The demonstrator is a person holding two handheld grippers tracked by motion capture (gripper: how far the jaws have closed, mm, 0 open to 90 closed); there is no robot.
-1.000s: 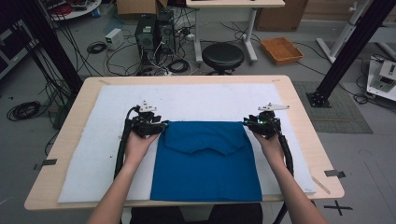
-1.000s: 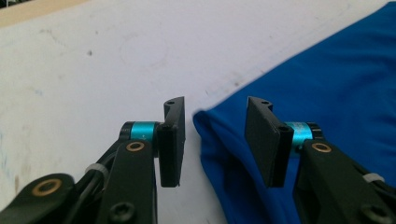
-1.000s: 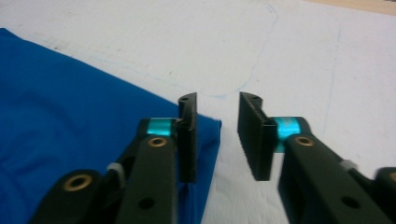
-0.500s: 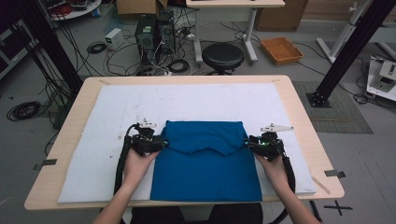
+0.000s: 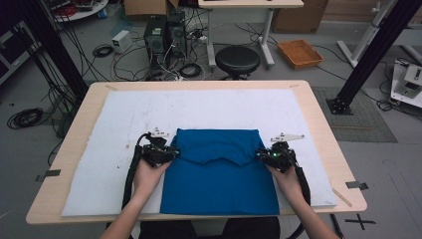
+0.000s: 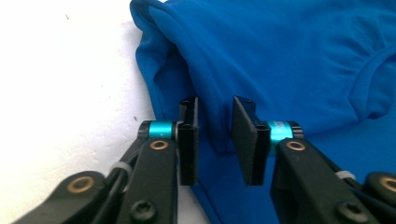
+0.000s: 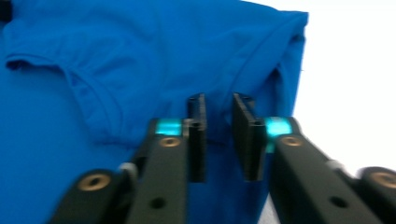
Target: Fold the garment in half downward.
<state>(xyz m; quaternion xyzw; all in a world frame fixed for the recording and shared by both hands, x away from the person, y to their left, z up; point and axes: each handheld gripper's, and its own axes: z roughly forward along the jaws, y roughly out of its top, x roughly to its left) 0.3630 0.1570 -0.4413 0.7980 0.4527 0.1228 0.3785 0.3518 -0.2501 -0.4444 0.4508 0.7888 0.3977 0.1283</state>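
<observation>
Lying half-folded at the near middle of the white mat [image 5: 114, 129], the blue T-shirt [image 5: 219, 174] has its folded edge between both grippers. The left gripper [image 6: 215, 140] and right gripper [image 7: 219, 140] have just been closing on that edge, pads not yet pinching. Both should bite equal layers before lifting together.

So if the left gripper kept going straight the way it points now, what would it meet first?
The folded-over edge of the blue fabric shirt: the left gripper points right at it, fabric already between its jaws, which have just been closing. Whether the pads press it yet is unclear.
</observation>
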